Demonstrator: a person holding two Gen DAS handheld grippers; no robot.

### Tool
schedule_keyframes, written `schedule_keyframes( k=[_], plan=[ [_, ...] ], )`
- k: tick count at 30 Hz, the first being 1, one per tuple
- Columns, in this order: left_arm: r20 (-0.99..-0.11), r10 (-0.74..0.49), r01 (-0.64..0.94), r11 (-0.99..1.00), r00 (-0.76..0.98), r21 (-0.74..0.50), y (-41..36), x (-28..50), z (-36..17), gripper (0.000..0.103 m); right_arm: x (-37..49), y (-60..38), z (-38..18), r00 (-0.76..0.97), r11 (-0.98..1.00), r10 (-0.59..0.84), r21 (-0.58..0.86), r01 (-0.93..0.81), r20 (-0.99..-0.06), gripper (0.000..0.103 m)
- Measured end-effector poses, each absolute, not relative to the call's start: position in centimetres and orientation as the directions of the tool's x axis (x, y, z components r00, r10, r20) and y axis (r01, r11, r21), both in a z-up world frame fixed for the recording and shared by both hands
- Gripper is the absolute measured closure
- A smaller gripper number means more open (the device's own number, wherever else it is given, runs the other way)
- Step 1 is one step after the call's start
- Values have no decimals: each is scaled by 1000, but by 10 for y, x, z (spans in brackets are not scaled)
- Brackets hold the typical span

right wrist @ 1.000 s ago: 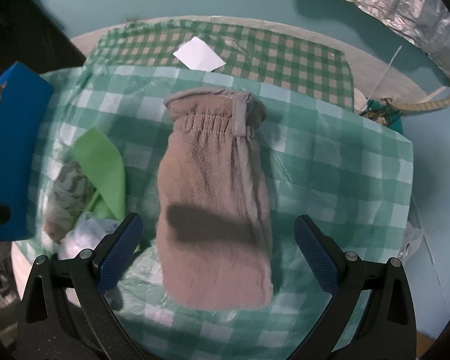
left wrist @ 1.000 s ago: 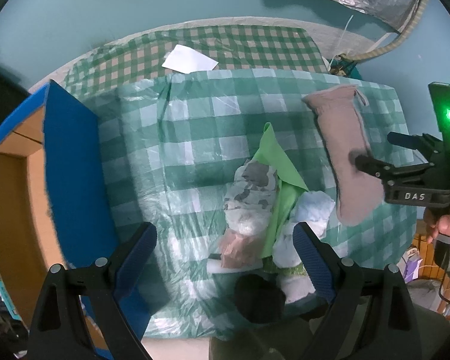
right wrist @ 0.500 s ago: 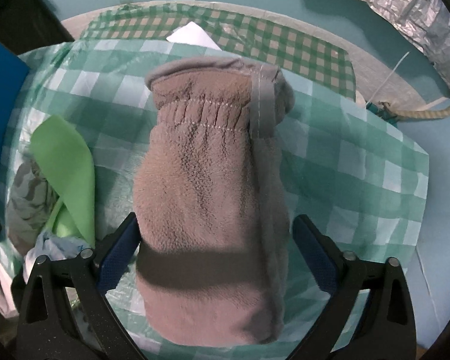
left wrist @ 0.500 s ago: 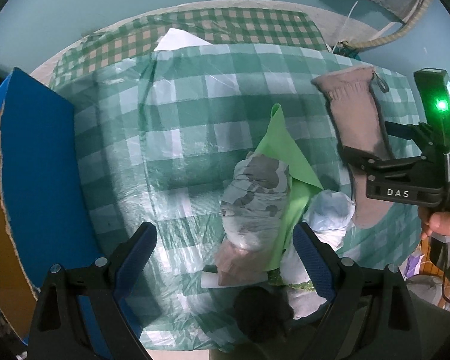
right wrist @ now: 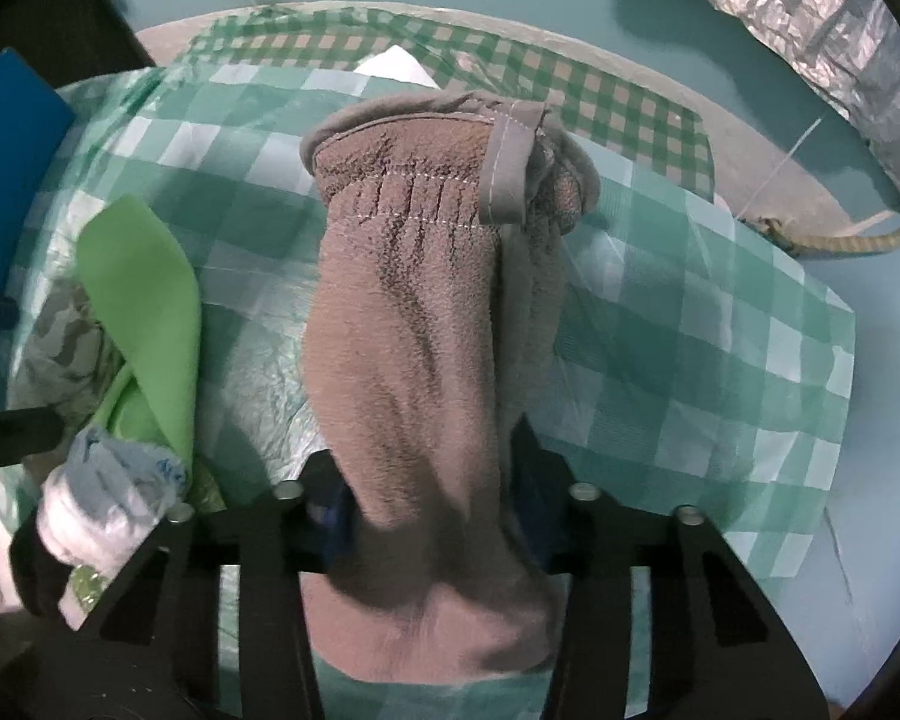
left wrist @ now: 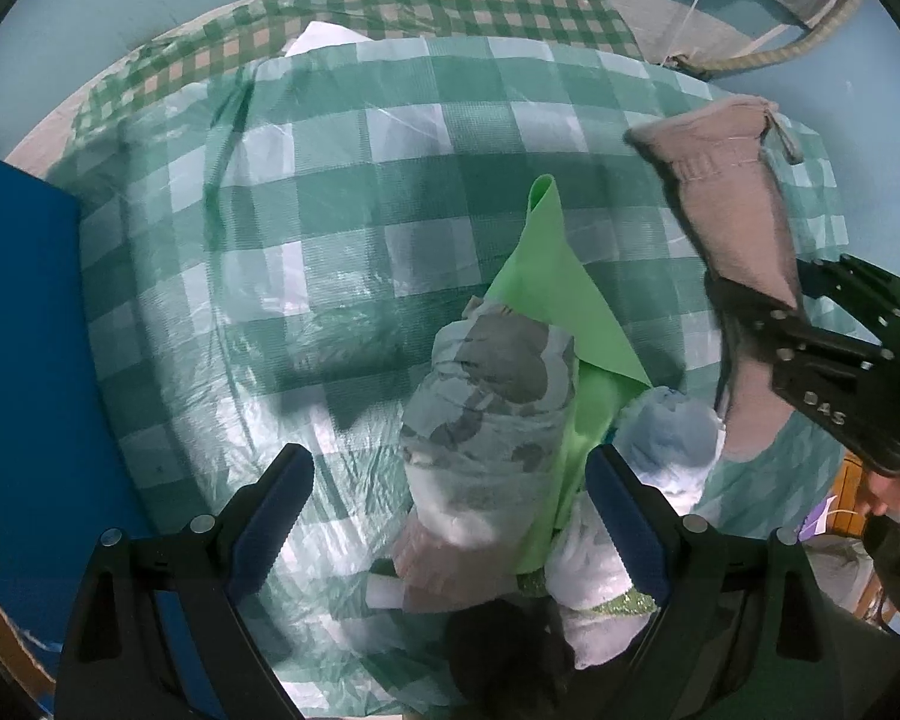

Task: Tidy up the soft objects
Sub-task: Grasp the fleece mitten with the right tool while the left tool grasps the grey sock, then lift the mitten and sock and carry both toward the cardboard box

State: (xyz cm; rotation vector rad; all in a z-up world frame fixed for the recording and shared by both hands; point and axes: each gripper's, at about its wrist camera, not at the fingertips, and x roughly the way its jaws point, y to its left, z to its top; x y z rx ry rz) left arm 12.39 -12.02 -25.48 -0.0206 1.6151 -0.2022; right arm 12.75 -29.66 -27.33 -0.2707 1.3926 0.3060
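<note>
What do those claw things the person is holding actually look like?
Each is black, with two angular fingers ending in ribbed dark-blue pads and round silver bolts at the joints. The left claw shows both pads clearly. The right claw, seen side-on, has open cut-outs and small white letters printed on its black body.

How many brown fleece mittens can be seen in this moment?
1. The brown mittens count is a single mitten, lying on the checked cloth right of the pile of soft things, with the right tool closing on it. A second could be buried in the pile.
</note>
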Motion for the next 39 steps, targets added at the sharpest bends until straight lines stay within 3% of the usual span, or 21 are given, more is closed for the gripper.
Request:
schedule_keyframes(
  k=[2,4,7,15,39],
  plan=[
    [-988,-140,114,983,-57,-146,-121,127,-258,14,129,-301,-271,143,936,76,22,-351,-987,68],
    [-986,-154,113,981,-59,-160,-122,130,-260,38,129,-305,-269,131,942,95,47,-332,-987,69],
    [-983,-164,119,978,-82,-173,-124,133,-264,51,125,-307,-265,122,948,120,77,-310,-985,69],
    [-976,-209,127,968,-66,-216,-125,135,-262,57,115,-309,-259,123,952,152,112,-286,-981,70],
    [-968,-231,75,972,97,-224,-81,92,-181,57,93,-298,-202,154,929,188,125,-348,-970,71]
  ],
)
